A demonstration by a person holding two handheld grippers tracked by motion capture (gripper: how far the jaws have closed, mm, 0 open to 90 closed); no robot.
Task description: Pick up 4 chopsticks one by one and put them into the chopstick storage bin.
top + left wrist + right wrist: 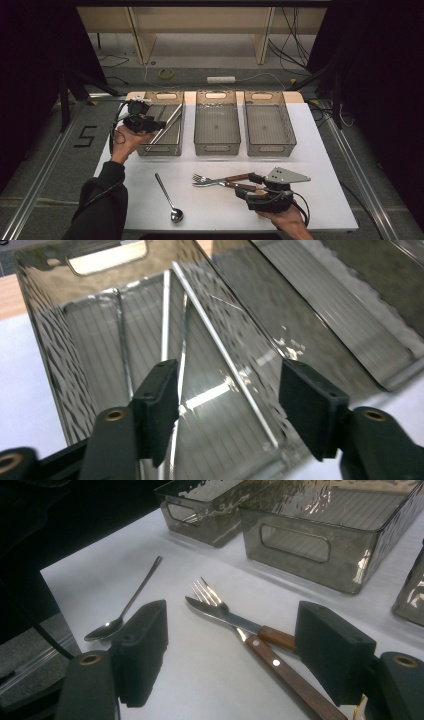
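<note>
Cutlery is lying in two places on the white tabletop (pixel 320 150). Inside the leftmost smoky translucent plastic bin (pixel 161 148), long silvery metal chopsticks (pixel 167 126) are resting slantwise, leaning up against its walls. The left gripper (pixel 150 124) is hovering at that bin's left rim, its black fingers (pixel 160 405) standing apart with nothing pressed between them; the chopsticks are showing beyond the gap in the left gripper view.

Nearer the person, a wooden-handled steel fork (pixel 250 635) and a wooden-handled steel knife (pixel 225 616) are lying crossed, tines and blade tip pointing left in the high view. The right gripper (pixel 252 184) is sitting low at their handle ends, its fingers (pixel 332 655) spread wide, with both handles running into the gap; the pads are not pressing on them.

A silvery metal spoon (pixel 168 197) is lying alone to the left of the fork, well apart from both grippers, bowl toward the person. The middle bin (pixel 217 145) and the right bin (pixel 270 144) are standing side by side beyond.
</note>
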